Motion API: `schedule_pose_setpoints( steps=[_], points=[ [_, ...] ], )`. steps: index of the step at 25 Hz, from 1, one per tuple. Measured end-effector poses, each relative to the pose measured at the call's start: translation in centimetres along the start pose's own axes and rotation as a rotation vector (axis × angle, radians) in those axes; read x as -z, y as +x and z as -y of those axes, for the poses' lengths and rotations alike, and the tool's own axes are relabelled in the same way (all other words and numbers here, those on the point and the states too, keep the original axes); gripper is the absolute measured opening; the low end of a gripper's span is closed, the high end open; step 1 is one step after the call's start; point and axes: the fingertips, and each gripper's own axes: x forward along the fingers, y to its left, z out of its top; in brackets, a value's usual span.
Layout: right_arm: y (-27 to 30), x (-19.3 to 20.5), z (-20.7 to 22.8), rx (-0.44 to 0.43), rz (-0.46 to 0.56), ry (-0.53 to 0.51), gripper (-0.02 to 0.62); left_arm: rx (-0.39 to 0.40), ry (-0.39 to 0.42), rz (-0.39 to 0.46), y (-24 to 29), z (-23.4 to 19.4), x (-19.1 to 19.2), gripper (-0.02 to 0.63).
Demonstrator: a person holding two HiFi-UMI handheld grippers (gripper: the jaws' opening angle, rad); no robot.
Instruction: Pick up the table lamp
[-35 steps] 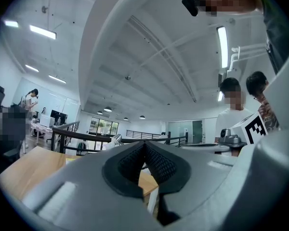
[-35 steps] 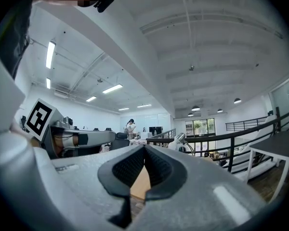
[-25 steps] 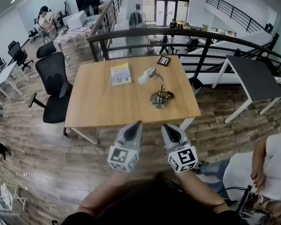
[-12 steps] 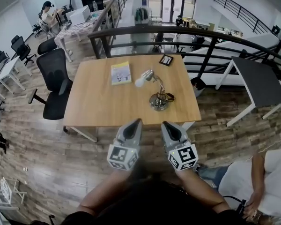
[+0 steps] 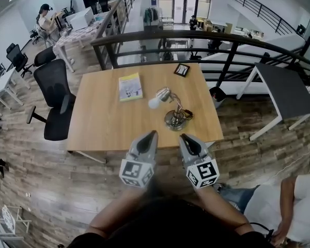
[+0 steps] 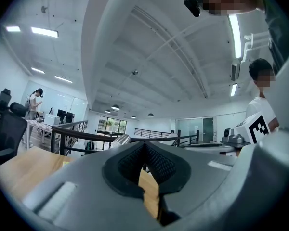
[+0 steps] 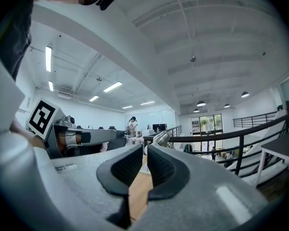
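Observation:
The table lamp (image 5: 171, 109), with a round metal base, a bent arm and a silver head with a white bulb, stands on the wooden table (image 5: 103, 123) right of centre. Both grippers are held level side by side just short of the table's near edge. My left gripper (image 5: 152, 135) is shut and empty; past its jaws (image 6: 144, 150) the lamp head (image 6: 121, 139) shows. The jaws of my right gripper (image 5: 182, 137) are opening, a narrow gap between the pads (image 7: 127, 166) and nothing in it. The lamp head (image 7: 160, 138) lies ahead of them.
A yellow-green book (image 5: 130, 86) and a small black framed object (image 5: 181, 70) lie farther back on the table. A black office chair (image 5: 54, 94) stands at its left, a dark railing (image 5: 160, 35) behind it, a grey table (image 5: 281, 89) at right. A person (image 5: 294, 200) sits lower right.
Both grippers have moved forward together, and the table with the lamp now lies closer to their tips. The lamp has not moved on the table.

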Motion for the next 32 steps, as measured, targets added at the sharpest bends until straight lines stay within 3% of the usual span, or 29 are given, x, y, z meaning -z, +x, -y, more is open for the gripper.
schedule_pose_setpoints(
  steps=[19, 25, 32],
  points=[
    [10.7, 1.3, 4.0, 0.072, -0.059, -0.048, 0.078, 0.049, -0.018, -0.003, 7.1, -10.2, -0.8, 0.002],
    [12.8, 2.9, 6.1, 0.035, -0.094, -0.059, 0.113, 0.006, -0.018, -0.012, 8.7, -12.0, 0.0, 0.002],
    [14.8, 5.4, 9.7, -0.048, -0.161, -0.089, 0.147, -0.115, -0.015, -0.013, 11.0, -13.9, 0.6, 0.002]
  ],
)
